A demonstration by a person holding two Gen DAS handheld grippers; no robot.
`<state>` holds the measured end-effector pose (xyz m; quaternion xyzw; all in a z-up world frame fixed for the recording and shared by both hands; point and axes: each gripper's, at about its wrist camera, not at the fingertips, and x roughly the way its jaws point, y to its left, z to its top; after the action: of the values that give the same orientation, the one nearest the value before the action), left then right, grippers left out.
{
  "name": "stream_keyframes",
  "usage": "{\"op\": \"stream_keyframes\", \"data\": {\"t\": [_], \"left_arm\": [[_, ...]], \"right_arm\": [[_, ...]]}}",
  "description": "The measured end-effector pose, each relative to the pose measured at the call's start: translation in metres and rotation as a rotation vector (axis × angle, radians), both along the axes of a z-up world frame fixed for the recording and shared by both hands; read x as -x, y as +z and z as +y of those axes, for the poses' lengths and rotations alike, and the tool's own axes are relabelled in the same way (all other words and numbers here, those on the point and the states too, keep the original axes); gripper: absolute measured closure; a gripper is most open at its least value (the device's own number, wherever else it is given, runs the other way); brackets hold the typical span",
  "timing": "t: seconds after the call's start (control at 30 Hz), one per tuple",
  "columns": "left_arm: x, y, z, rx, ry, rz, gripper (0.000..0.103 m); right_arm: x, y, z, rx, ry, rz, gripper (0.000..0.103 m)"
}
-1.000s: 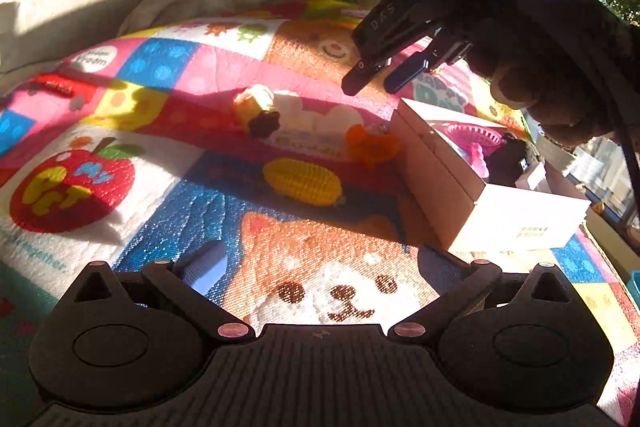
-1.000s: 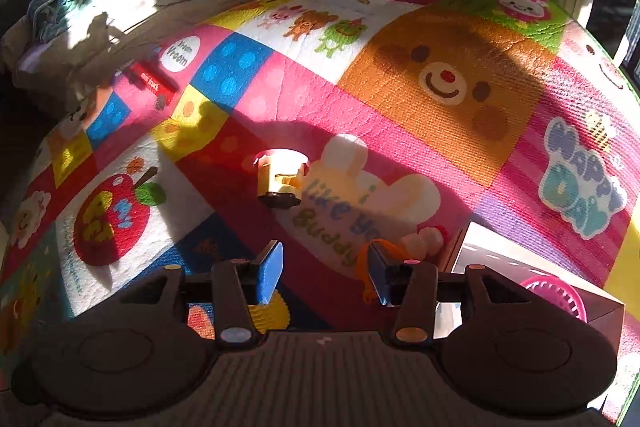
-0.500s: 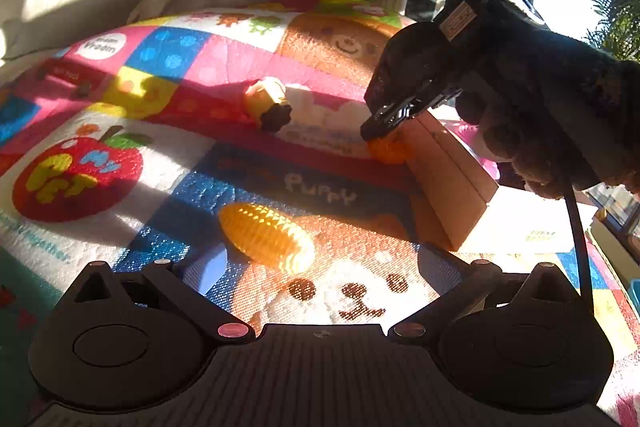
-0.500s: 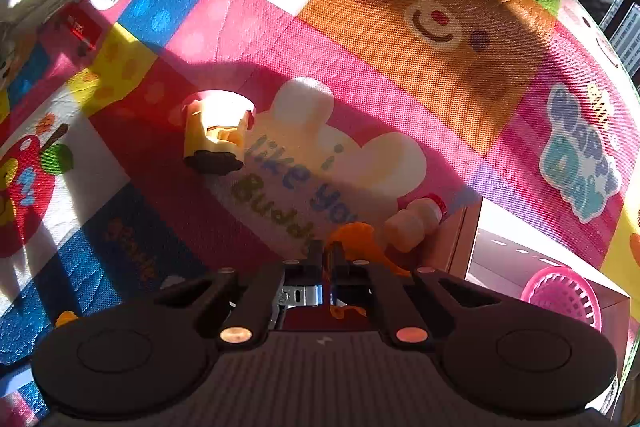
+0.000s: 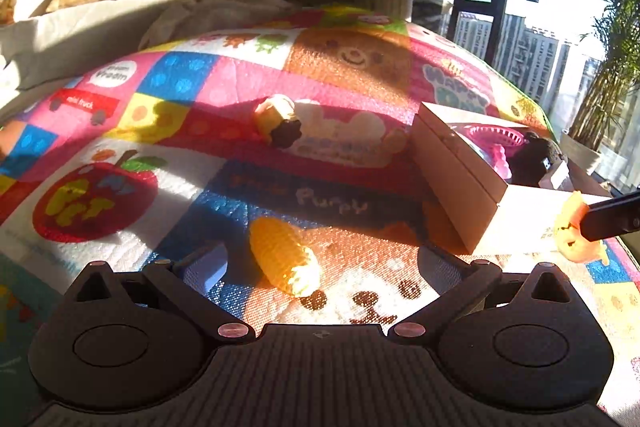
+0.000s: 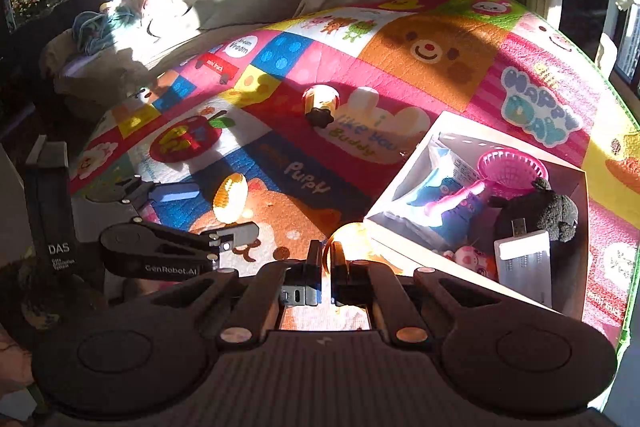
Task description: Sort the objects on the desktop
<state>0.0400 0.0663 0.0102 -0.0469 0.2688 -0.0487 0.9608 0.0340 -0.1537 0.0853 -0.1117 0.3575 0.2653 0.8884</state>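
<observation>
Left gripper (image 5: 320, 267) stands with its jaws spread wide in its own wrist view, nothing between them, low over the patchwork play mat (image 5: 192, 95); the yellow toy corn cob (image 5: 282, 257) lies on the mat just ahead, between the fingertips. A small yellow toy with a dark cap (image 5: 278, 121) lies farther back, and the open white box (image 5: 456, 163) sits to the right. At the right edge, a dark finger pinches an orange toy (image 5: 576, 233) beside the box's near corner. In the right wrist view, the right gripper (image 6: 326, 267) is clamped on that orange toy (image 6: 350, 235), just outside the box's (image 6: 404, 183) near wall. Inside lie a pink strainer (image 6: 512, 169), a dark plush toy (image 6: 544, 211) and a white card (image 6: 524, 263).
</observation>
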Motion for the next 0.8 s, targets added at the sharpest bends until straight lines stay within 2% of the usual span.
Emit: {"op": "stream_keyframes", "data": {"t": [0.07,0.13,0.17,0.23,0.33,0.47,0.57,0.67,0.73,0.8], "left_arm": [[0.000,0.001,-0.003,-0.024,0.024,-0.001,0.000],[-0.001,0.002,-0.005,-0.052,0.045,0.001,0.000],[-0.002,0.002,-0.006,-0.061,0.053,0.002,0.000],[-0.007,0.002,-0.007,-0.084,0.074,0.007,0.000],[-0.014,0.001,-0.009,-0.109,0.086,0.026,0.001],[-0.025,-0.002,-0.014,-0.152,0.090,0.052,0.015],[-0.028,-0.004,-0.015,-0.159,0.095,0.067,0.020],[-0.030,-0.006,-0.019,-0.180,0.085,0.086,0.040],[-0.030,-0.007,-0.021,-0.184,0.073,0.098,0.044],[-0.030,-0.007,-0.022,-0.189,0.062,0.106,0.058]], "right_arm": [[0.008,-0.014,-0.011,0.011,-0.019,-0.005,0.089],[0.016,-0.027,-0.026,0.016,-0.061,-0.017,0.066],[0.019,-0.029,-0.032,0.004,-0.077,-0.026,0.059],[0.030,-0.036,-0.050,-0.039,-0.130,-0.056,0.034],[0.046,-0.044,-0.074,-0.103,-0.198,-0.097,0.014],[0.064,-0.057,-0.093,-0.130,-0.228,-0.102,0.004],[0.071,-0.065,-0.095,-0.141,-0.238,-0.126,0.000],[0.073,-0.073,-0.092,-0.146,-0.248,-0.145,0.000],[0.072,-0.079,-0.088,-0.141,-0.252,-0.147,0.000],[0.073,-0.079,-0.088,-0.145,-0.245,-0.153,0.000]]}}
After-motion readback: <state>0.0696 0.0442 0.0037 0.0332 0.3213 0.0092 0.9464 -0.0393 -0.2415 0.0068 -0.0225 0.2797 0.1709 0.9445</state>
